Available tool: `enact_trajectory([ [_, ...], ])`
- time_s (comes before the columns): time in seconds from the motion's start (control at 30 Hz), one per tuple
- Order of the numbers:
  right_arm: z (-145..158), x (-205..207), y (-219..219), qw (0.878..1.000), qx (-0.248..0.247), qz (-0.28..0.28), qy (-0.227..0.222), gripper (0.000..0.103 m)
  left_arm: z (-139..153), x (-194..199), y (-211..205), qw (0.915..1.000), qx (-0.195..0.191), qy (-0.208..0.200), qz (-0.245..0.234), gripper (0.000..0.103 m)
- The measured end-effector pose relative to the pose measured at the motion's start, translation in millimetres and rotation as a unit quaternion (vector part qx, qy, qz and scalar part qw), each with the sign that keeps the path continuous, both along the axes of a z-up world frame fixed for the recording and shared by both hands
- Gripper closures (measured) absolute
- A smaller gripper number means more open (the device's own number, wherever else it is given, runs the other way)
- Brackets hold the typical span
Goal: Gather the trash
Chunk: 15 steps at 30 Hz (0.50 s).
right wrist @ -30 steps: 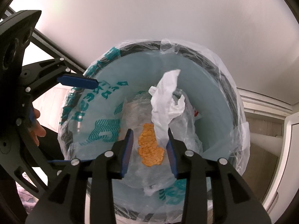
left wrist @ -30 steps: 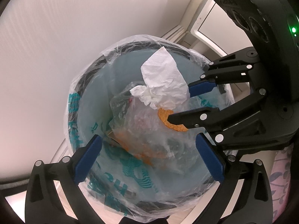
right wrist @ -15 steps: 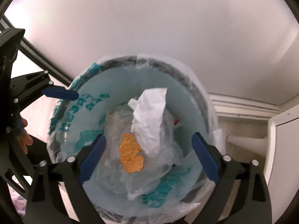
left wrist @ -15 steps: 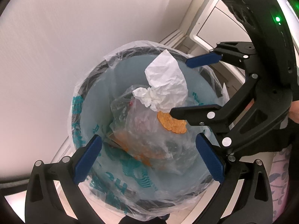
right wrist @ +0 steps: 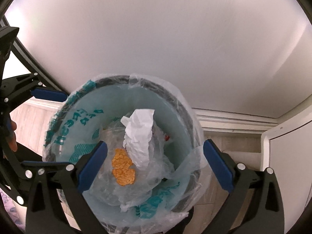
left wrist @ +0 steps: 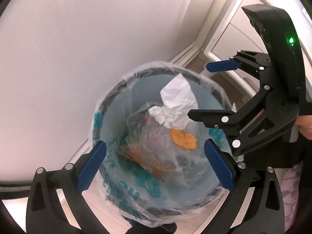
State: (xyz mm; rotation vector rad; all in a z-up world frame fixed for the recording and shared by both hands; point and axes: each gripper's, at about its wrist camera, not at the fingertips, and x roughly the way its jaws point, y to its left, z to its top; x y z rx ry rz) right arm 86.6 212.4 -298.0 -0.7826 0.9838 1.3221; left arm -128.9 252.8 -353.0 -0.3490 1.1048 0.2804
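Note:
A round trash bin (left wrist: 115, 89) lined with a clear bag with teal print stands against the wall; it also shows in the right wrist view (right wrist: 187, 109). Inside lie a crumpled white tissue (left wrist: 178, 105) (right wrist: 139, 136), an orange peel piece (left wrist: 183, 141) (right wrist: 122, 166) and clear plastic wrap (left wrist: 165, 156). My left gripper (left wrist: 156, 165) is open and empty above the bin. My right gripper (right wrist: 155, 164) is open and empty above the bin; it also shows at the right of the left wrist view (left wrist: 208, 89).
A white wall (right wrist: 156, 39) is behind the bin, with a baseboard (right wrist: 234, 120) and wood-look floor (right wrist: 234, 142). A white door or cabinet (right wrist: 288, 156) stands at the right. The other gripper's frame (right wrist: 11, 136) crowds the left edge.
My right gripper opened and let the orange peel piece drop into the bin. Both grippers have risen, so the bin looks smaller and lower.

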Motion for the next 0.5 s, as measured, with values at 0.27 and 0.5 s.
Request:
enact_trajectory([
  [0.27, 35.4, 2.6, -25.2, 0.999, 0.026, -0.022, -0.01, 0.007, 52.4, -14.3, -21.5, 0.9987, 0.009, -0.041, 0.029, 0.006],
  [0.5, 70.2, -0.1, -46.2, 0.997, 0.06, -0.043, -0.022, 0.007, 90.4, -29.7, -52.2, 0.993, 0.044, -0.075, 0.08, 0.006],
])
